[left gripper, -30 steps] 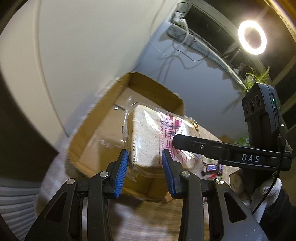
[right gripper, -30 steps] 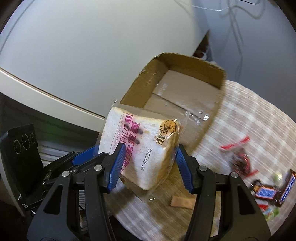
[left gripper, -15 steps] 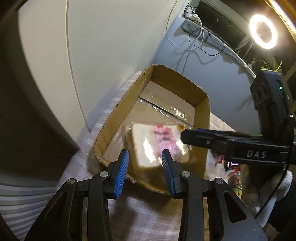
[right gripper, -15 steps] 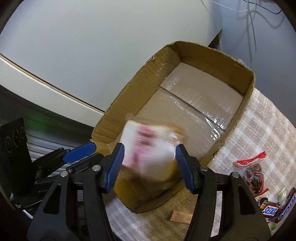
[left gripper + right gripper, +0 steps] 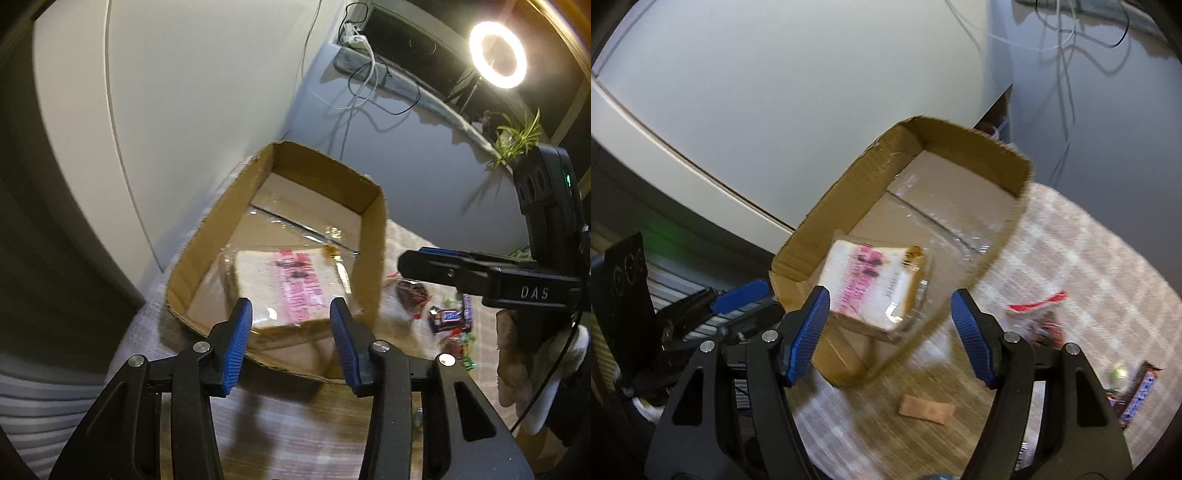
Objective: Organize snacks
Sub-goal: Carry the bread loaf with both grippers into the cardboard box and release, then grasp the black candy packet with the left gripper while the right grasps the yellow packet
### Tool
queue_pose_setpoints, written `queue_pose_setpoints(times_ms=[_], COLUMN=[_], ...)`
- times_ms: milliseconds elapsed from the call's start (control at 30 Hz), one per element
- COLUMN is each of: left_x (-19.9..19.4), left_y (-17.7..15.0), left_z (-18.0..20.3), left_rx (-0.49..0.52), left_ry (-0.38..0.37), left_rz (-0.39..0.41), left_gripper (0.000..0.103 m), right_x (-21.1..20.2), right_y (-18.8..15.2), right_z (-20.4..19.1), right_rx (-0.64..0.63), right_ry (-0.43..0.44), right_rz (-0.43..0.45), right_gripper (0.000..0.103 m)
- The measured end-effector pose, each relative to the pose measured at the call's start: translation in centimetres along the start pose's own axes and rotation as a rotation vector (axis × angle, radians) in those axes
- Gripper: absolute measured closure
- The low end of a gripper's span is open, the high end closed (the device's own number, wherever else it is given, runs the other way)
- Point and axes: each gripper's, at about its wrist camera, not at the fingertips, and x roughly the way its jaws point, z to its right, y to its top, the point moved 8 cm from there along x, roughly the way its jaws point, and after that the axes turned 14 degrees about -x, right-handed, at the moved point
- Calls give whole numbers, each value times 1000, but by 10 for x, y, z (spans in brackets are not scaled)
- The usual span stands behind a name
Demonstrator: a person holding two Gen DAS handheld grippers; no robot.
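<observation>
The checked-cloth surface [image 5: 1082, 258] carries an open cardboard box [image 5: 373, 258], and the wrapped bread slice pack [image 5: 291, 291] lies flat on the box floor at its near end. Loose candy bars and wrappers [image 5: 447, 317] lie on the cloth beside the box. Above the near rim, the left gripper [image 5: 291, 317] and right gripper [image 5: 890, 306] have just been opening, fingers spread with nothing pinched.

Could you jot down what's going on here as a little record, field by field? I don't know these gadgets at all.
Bread packet: lying inside the cardboard box, at its near end
Left gripper: jaws have just been opening, nothing between them
Right gripper: jaws have just been opening, nothing held
Still outside the box: chocolate bars and small wrapped snacks on the checked cloth
Stage: bread dropped in, other snacks not yet sorted
</observation>
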Motion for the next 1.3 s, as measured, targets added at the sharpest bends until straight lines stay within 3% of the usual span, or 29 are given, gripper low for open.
queue_pose_setpoints(times_ms=[167,333,433,633,800,967,1167,1300], left_x=[-3,1,5,21,36,56,73,88], left_y=[-16,-40,-57,-90,-109,-126,-144,-153], left_z=[25,54,67,90,106,117,135,146], left_rx=[93,198,250,338,359,340,344,348], left_ry=[-22,-52,-64,-89,-114,-118,-144,-145], left_rz=[-24,-64,-98,-180,-248,-321,-387,-423], left_gripper=[60,60,60,60,61,62,69,78], right_x=[-41,-81,-98,-103,-98,-88,-73,-63], right_y=[-19,-51,-79,-132,-177,-211,-237,-241], right_z=[17,41,60,84,98,101,102,106], right_rx=[-43,-57,-22,35,78,172,289,352], right_ry=[-67,-160,-210,-225,-282,-284,-300,-304], right_rz=[66,97,69,-31,-108,-158,-188,-179], right_gripper=[19,18,18,18,18,28,43,46])
